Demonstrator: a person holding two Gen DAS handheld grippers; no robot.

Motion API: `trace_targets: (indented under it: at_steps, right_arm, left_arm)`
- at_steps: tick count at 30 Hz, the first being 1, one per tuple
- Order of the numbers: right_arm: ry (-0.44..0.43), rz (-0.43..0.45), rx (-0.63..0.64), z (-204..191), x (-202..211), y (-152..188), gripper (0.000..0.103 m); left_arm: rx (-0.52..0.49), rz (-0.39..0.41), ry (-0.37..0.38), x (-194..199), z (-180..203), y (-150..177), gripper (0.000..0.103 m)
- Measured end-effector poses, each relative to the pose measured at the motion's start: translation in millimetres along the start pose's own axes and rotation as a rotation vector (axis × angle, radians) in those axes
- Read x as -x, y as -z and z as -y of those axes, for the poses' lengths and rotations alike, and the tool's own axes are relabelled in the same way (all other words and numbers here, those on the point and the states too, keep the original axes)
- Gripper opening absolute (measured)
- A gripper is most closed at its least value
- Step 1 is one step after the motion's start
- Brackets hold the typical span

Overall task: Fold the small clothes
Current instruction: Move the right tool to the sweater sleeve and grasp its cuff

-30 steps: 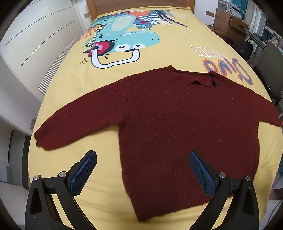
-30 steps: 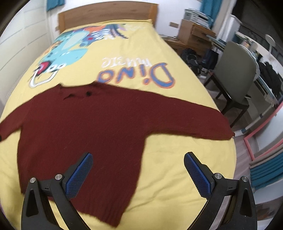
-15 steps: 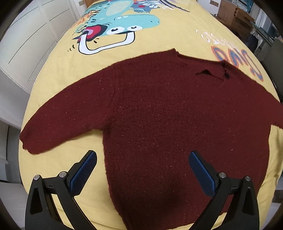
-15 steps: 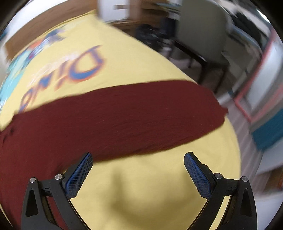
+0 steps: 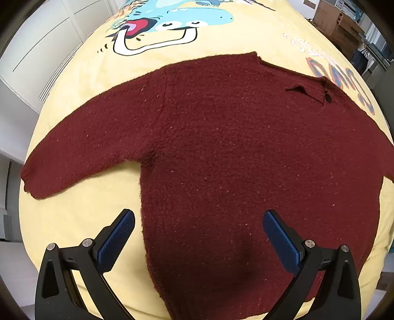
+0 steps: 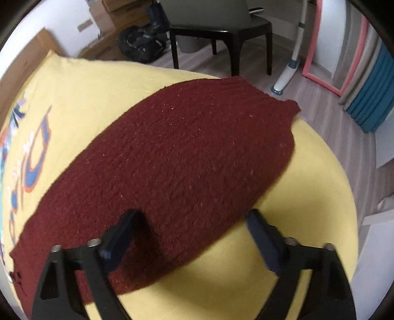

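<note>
A dark red knitted sweater [image 5: 234, 152] lies flat on a yellow bedspread [image 5: 81, 216], sleeves spread to both sides. My left gripper [image 5: 199, 221] hovers open over the sweater's lower left body edge, its blue pads [image 5: 115, 240] clear of the cloth. In the right wrist view the sweater's sleeve [image 6: 187, 160] fills the middle, with its cuff [image 6: 278, 103] near the bed's far edge. My right gripper [image 6: 190, 221] straddles the sleeve's near edge. Its jaws are closing, with the sleeve between them, and the pads do not press on it.
The bedspread carries a dinosaur print [image 5: 172, 19] and orange lettering [image 6: 32, 157]. White cupboard doors [image 5: 37, 49] stand to the left of the bed. Beyond the bed's right side are a dark chair [image 6: 221, 27], a black bag [image 6: 142, 46], wooden floor and striped curtains [image 6: 369, 93].
My right gripper swung over to the sleeve, rolled, came down close to it and narrowed its jaws. My left gripper sank nearer the sweater's body.
</note>
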State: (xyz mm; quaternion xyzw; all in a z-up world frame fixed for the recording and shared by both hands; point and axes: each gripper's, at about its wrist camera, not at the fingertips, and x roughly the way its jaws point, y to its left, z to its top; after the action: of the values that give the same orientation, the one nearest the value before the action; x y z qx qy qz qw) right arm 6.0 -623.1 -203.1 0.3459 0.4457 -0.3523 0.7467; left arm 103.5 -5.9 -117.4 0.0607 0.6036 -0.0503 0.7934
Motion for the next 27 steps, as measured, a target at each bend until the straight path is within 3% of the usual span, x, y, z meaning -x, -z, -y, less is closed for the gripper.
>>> trace_targets:
  at_steps: [2,4,6,9,17,22,27]
  right_arm:
    - [-0.010,-0.029,-0.007,-0.9,-5.4,-3.9,0.069]
    - [-0.045,-0.031,-0.015,-1.5,-3.0,-8.3,0.013]
    - [-0.090,-0.007,-0.029,-5.1,6.4,-15.0,0.013]
    - [-0.083,0.070,0.080,-25.0,33.6,-14.0,0.012]
    - [-0.225,0.206,0.316,-102.8,132.5,8.7,0.012]
    - [-0.345,0.283,0.480,-176.3,209.3,47.9,0.012]
    - [-0.466,0.298,0.607,-260.1,254.7,93.3,0.012]
  left_arm:
    - [0.012,-0.004,0.000,-2.3,-2.7,1.2,0.102]
    - [0.014,-0.013,0.004,-4.7,-3.5,2.4,0.102]
    - [-0.003,-0.009,0.016,-3.6,-1.5,3.5,0.102]
    - [-0.018,-0.008,0.050,-2.6,-0.6,4.6,0.102]
    - [-0.039,0.021,0.096,6.1,-4.0,0.6,0.102]
    - [-0.039,0.042,0.102,9.0,-13.6,-1.3,0.102]
    - [-0.022,0.058,0.140,10.7,-25.6,-3.5,0.102]
